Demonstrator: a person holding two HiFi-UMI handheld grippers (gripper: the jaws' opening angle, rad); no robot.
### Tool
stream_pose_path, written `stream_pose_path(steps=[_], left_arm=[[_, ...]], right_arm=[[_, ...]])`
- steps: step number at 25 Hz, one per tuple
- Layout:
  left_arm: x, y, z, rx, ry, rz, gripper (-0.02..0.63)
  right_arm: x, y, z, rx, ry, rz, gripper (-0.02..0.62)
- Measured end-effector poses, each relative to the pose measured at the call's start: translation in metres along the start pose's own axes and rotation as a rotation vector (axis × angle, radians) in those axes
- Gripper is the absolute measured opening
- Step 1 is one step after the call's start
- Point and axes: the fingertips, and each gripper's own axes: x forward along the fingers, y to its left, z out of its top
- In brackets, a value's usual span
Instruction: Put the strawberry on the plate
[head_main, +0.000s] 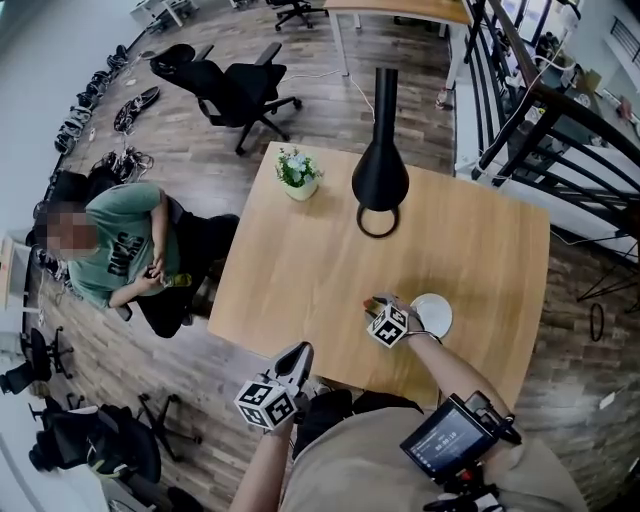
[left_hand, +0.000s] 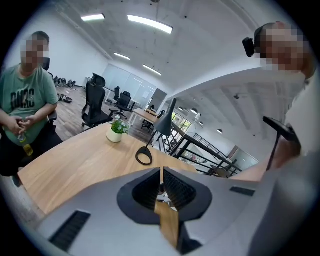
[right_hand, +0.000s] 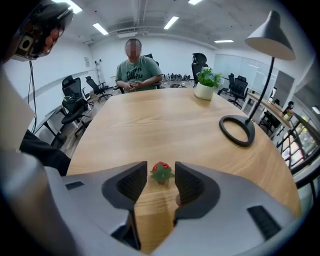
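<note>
Two grippers were in play over a wooden table. Far to the left, a seated person in a green shirt sat off the table's left edge, face covered by a mosaic patch. The left gripper hung at the near edge of the table. Its own view showed its jaws drawn together to a thin slit with nothing held, and what lay past that slit was too small to name. At the far side stood a small potted plant, and to its right a black lamp with a ring base. The right gripper sat low over the near right part of the table, its jaws spread apart and clamped on nothing. The strawberry lay on the bare wood between the tips, touching neither pad as far as could be seen. From the head view the gripper hid it almost entirely. Just to the right of that gripper sat the white plate, its left rim partly covered by the marker cube.
</note>
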Motion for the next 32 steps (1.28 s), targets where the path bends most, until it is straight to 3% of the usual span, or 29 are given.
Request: stream_pose_path(steps=[6, 12, 25, 32], left_arm=[[-0.005, -0.001, -0.008, -0.02, 0.001, 0.019, 0.005], [-0.004, -0.005, -0.015, -0.027, 0.013, 0.009, 0.005], [0.017, -0.022, -0.021, 0.012, 0.043, -0.056, 0.005], [0.023, -0.038, -0.022, 0.027, 0.041, -0.095, 0.005]], right_arm=[[0.021, 0.006, -0.015, -0.033, 0.061, 0.006, 0.156], [0.017, 0.006, -0.016, 0.004, 0.035, -0.031, 0.135], [-0.075, 0.01, 0.017, 0.195, -0.192, -0.064, 0.132], [-0.147, 0.016, 0.044, 0.248, -0.339, -0.064, 0.13]])
